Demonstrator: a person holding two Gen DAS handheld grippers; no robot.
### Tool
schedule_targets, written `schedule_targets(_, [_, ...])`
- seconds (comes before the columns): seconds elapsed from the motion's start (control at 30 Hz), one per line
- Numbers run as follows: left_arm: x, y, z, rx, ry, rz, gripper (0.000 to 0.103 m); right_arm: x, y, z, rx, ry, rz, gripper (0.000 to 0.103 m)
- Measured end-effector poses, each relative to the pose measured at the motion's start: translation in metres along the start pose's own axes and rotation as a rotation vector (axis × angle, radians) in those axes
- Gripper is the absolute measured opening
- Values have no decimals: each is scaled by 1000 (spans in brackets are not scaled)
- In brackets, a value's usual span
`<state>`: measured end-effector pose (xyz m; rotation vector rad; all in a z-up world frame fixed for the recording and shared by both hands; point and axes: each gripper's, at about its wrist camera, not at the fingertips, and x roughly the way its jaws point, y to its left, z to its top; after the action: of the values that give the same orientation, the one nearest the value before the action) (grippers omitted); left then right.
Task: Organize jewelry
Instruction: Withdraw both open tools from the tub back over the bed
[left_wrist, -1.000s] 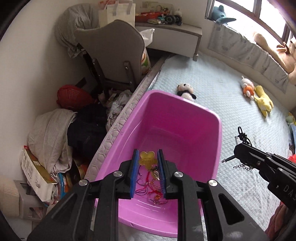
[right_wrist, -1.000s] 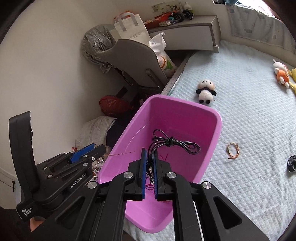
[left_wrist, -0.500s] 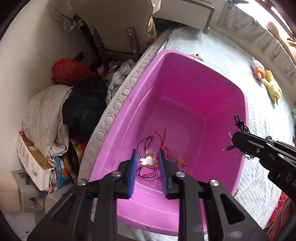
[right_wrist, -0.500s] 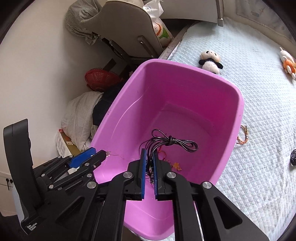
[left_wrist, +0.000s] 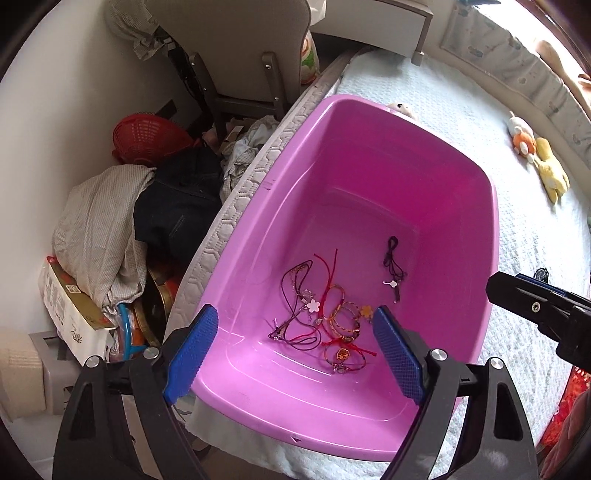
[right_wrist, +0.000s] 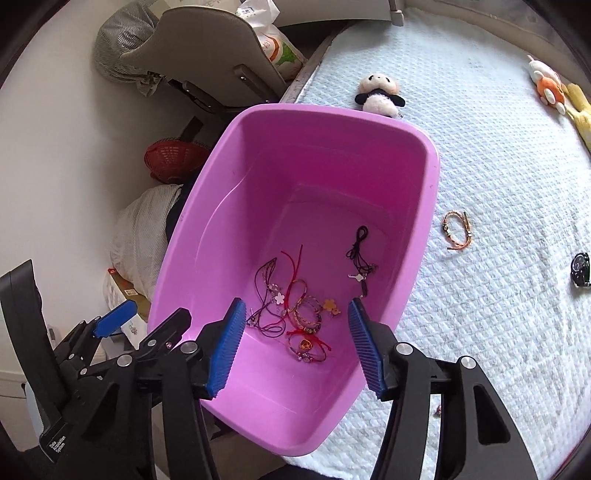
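Both our grippers have let go since a moment ago: the left gripper (left_wrist: 293, 350) and right gripper (right_wrist: 295, 343) hover with fingers spread wide and nothing between them. Our black cord necklace (right_wrist: 360, 258) lies beside the tangled jewelry (right_wrist: 295, 314) in the pink tub (right_wrist: 430, 192). One bracelet (right_wrist: 457, 230) lies on the bed (right_wrist: 509, 166).

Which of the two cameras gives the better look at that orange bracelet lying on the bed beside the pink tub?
The right wrist view. There the orange bracelet lies in plain sight on the bed cover, just outside the pink tub. In the left wrist view I cannot find it; the tub's far wall seems to hide that spot.
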<state>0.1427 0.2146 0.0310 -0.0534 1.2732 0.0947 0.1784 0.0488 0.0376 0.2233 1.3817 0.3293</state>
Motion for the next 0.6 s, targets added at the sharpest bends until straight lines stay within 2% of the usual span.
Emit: schedule_targets(0.6, [-26,-27,-12,55,-9,-33,84,-33,-4,-19,-36,-41,0,57])
